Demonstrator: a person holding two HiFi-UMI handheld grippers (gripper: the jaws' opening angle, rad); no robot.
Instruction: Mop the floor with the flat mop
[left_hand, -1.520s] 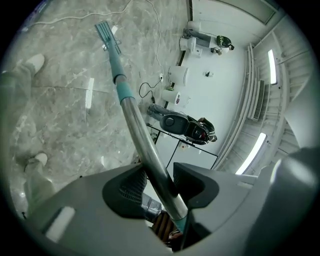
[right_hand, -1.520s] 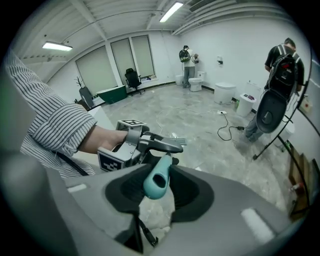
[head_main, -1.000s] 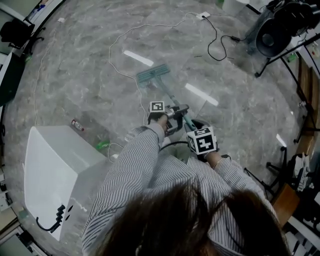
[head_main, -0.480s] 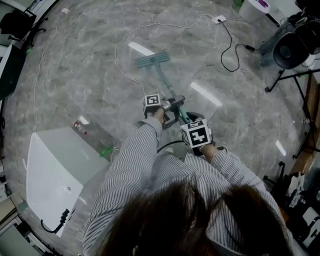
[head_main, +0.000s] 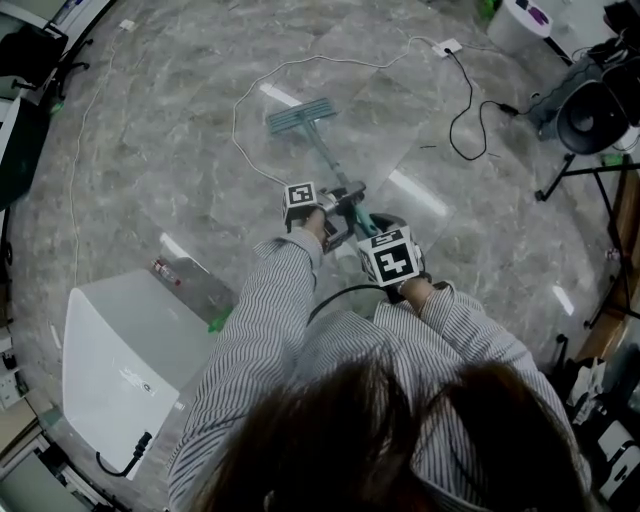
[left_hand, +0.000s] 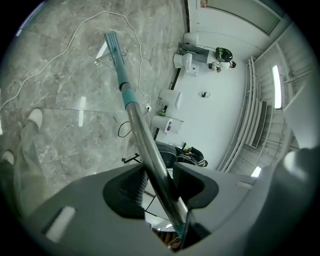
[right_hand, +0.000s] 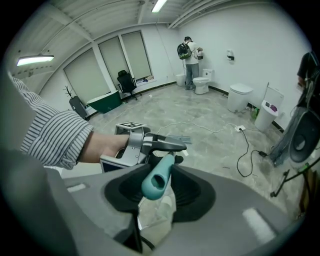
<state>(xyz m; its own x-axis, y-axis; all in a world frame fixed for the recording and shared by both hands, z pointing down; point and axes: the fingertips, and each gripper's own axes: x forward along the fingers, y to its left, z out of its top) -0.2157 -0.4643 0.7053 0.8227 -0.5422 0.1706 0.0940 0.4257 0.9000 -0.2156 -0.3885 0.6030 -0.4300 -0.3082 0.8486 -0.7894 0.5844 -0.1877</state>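
**Teal and silver mop, held in two places**

Silver metal makes up most of the flat mop (head_main: 323, 155), and it has a teal end near the person. The mop head (head_main: 302, 115) lies flat on the grey, shiny floor (head_main: 150, 160). It is well out in front of the person, just beside a loop of white cable (head_main: 238, 125).

The left tongs (left_hand: 159, 181) are clenched on the silver pole (left_hand: 145, 135). The pole runs right between the two jaws and goes on down to the mop head. The right tongs (right_hand: 158, 187) hold the teal end (right_hand: 162, 170), which sits between their dark pads and points at the camera. So both tongs are grasping the mop, one lower on the pole and one at the top.

How will it handle? The pole looks stiff and thin, so it is likely light and should not bend. The bare metal looks smooth, so it may slip or spin inside the pads. The teal part looks less shiny and may be the better place to grip hard.

The mop is long, so a small move up here will likely make a big swing at the head. Two holds set apart, like now, look like the best way to steer it — one to push and one to guide. The floor looks slick, so the head should slide with little effort. The cable is thin and loose — the head could catch it and drag it along.
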